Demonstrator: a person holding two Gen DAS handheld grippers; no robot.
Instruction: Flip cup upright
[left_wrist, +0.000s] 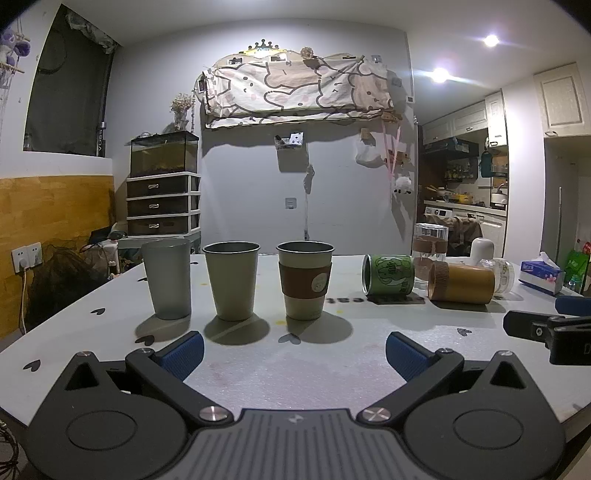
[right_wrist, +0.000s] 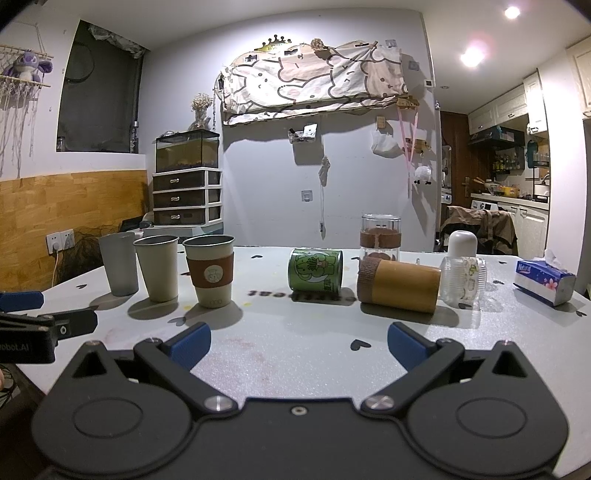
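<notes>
left gripper (left_wrist: 294, 347): jaws spread wide, empty, low over table (left_wrist: 332, 369) | right gripper (right_wrist: 299, 341): likewise agape, empty; faces the toppled cups, so likely the one to reach | green printed cup (right_wrist: 315, 269) and bamboo cup (right_wrist: 399, 280) lie sideways centre-right; three cups upright at left

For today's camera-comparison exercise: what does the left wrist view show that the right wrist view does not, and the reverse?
Only the left wrist view shows the left tool head-on, open, with the right tool's tip at its right edge.

Only the right wrist view shows the right tool head-on, open, and the purple plush toy on the wall.

Both show the table, three upright cups, the green cup and bamboo cup lying sideways, and the tissue pack.
</notes>
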